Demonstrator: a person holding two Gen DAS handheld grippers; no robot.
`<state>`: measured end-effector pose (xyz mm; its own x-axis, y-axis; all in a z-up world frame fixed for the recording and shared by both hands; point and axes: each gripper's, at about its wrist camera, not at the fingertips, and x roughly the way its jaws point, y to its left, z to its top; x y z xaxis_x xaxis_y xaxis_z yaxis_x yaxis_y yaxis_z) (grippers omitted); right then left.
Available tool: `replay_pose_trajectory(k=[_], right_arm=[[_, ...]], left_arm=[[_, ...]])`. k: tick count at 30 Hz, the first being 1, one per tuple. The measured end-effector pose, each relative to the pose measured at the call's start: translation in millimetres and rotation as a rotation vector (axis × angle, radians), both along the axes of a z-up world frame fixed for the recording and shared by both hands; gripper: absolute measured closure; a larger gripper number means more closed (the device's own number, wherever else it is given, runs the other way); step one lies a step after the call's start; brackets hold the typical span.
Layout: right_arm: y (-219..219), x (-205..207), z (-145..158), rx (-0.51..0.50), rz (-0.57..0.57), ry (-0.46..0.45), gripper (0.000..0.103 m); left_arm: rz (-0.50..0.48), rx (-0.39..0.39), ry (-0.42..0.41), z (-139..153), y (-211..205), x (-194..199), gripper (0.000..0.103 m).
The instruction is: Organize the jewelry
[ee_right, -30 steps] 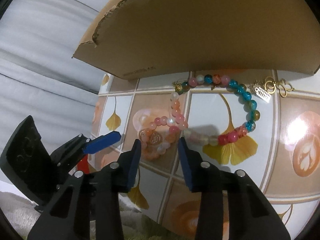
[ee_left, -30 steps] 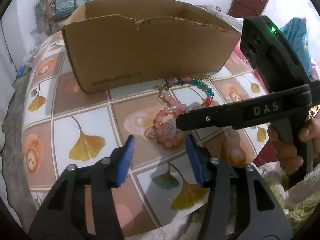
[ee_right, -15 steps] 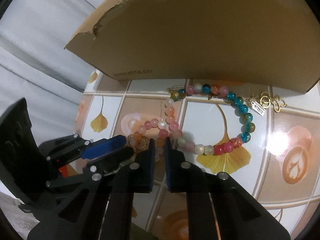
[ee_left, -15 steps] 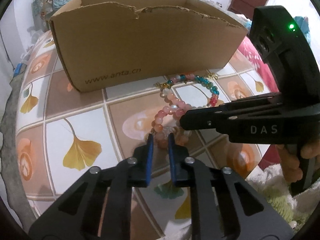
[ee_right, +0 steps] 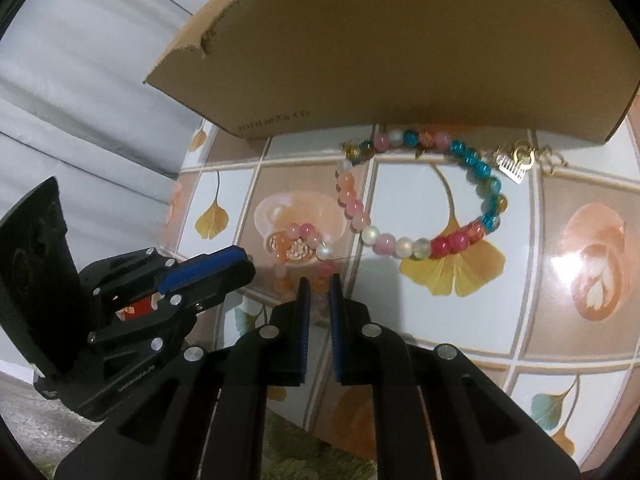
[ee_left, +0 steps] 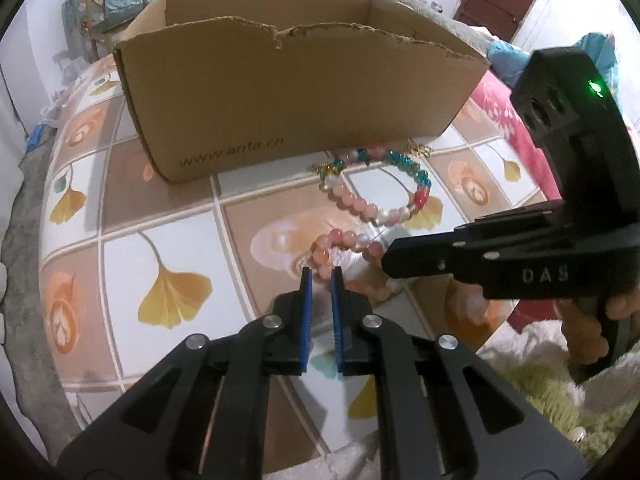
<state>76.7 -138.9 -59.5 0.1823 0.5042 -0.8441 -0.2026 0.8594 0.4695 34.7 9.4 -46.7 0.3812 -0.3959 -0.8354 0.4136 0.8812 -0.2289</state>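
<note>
Left wrist view: we are seeing our left gripper with its blue pads drawn nearly together after closing, pinching the near beads of the pink bracelet, while our right gripper, likewise just closed down, is nipping the same small loop from its other side. Pink, peach and pearly beads are curling into that loop, and a larger multicolored bracelet with teal, red and frosted beads plus gold charms is lying just beyond, touching it. Behind both, the cardboard box is standing open-topped close by on the glossy ginkgo-patterned table, whose left side is lying bare toward its rounded edge.
</note>
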Motion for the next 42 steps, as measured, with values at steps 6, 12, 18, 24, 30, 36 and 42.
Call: replay_pose_trajectory(k=[6, 12, 18, 24, 30, 36, 42], right_arm=[[1.0, 0.7, 1.2, -0.043, 0.014, -0.016, 0.093], [6.3, 1.5, -1.7, -0.057, 0.027, -0.025, 0.091], [10.4, 3.5, -0.8, -0.071, 0.052, -0.049, 0.091], [16.2, 2.1, 0.6, -0.101, 0.080, -0.080, 0.091], [15.8, -2.3, 2.3, -0.106, 0.081, -0.101, 0.093], [8.7, -8.8, 17.9, -0.076, 0.069, -0.131, 0.093], [-1.9, -12.7, 60.9, -0.045, 0.065, -0.216, 0.093]], left_arm=[[-0.025, 0.001, 0.026, -7.1, -8.7, 12.8, 0.087], [-0.063, 0.010, 0.028, -11.2, -16.3, 17.5, 0.080], [-0.094, 0.059, -0.015, -11.4, -28.0, 20.3, 0.080], [-0.130, 0.178, -0.105, -12.9, -43.6, 11.9, 0.091], [-0.161, 0.210, -0.144, -9.6, -49.1, 0.7, 0.094], [-0.161, 0.204, -0.209, 13.6, -44.7, -11.6, 0.094], [-0.150, 0.184, -0.316, 57.3, -40.7, -16.3, 0.094]])
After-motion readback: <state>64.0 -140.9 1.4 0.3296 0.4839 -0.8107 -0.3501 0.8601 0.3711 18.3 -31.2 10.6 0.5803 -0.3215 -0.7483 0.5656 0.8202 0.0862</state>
